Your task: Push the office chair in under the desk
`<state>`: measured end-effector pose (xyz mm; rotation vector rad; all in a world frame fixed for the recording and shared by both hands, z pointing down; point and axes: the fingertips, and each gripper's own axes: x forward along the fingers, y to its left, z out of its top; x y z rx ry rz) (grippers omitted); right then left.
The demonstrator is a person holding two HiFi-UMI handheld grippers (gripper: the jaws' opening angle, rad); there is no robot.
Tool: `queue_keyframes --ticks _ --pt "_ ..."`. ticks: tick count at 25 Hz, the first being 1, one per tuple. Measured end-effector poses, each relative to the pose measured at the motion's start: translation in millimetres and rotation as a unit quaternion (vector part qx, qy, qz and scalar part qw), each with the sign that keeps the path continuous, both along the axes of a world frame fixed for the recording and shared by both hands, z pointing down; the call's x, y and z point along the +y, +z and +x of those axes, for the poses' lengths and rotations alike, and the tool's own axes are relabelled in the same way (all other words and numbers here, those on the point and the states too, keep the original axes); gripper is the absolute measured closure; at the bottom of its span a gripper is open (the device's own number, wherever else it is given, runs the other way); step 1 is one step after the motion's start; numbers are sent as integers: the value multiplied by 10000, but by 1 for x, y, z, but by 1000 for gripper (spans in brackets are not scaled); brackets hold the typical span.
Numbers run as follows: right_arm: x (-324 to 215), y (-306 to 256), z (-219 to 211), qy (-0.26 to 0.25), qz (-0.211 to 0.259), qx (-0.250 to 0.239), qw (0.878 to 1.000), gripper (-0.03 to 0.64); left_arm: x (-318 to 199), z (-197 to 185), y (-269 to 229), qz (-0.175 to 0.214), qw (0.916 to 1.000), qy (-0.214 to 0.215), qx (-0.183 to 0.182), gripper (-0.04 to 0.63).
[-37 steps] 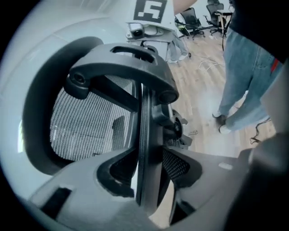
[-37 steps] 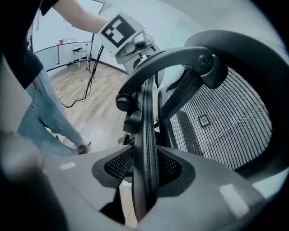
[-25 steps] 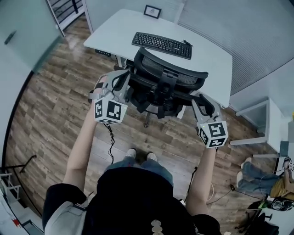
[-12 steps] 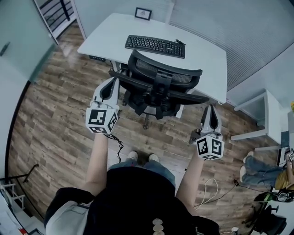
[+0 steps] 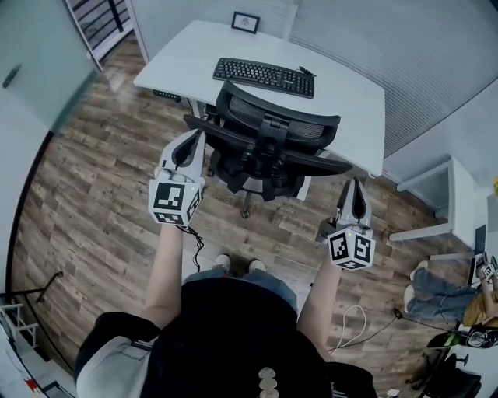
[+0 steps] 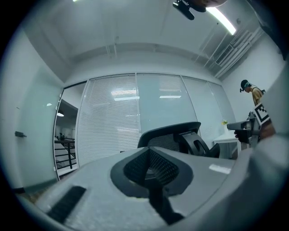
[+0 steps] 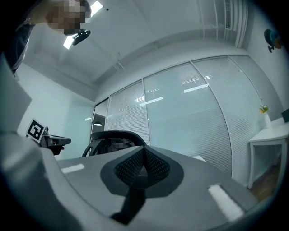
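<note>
The black mesh office chair [image 5: 268, 144] stands with its seat part way under the white desk [image 5: 194, 54], its backrest toward me. My left gripper [image 5: 189, 144] is shut and holds nothing, a short way left of the chair's left armrest. My right gripper [image 5: 356, 192] is shut and holds nothing too, just below and right of the right armrest. In the left gripper view the left gripper [image 6: 151, 155] points at the chair's backrest [image 6: 169, 133]. From the right gripper view, the right gripper [image 7: 142, 169] has the chair [image 7: 115, 137] ahead to its left.
A black keyboard [image 5: 264, 76] and a small picture frame [image 5: 245, 22] sit on the desk. A white side table [image 5: 440, 194] stands at the right. Cables [image 5: 354, 319] lie on the wood floor. A seated person's legs [image 5: 436, 299] show at the lower right.
Both grippers have drawn back from the chair's armrests. The right gripper, open a second ago, has shut. The chair sits a little farther under the desk.
</note>
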<state>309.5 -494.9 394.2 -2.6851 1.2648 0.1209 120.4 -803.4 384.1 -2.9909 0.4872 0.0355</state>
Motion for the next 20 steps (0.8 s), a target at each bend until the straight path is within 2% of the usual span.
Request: queue_keyframes --ticks 20 --pt "-11 -5 -8 -343 -144 47 9993 611 5 4 -1 101 9998 4 -167 588"
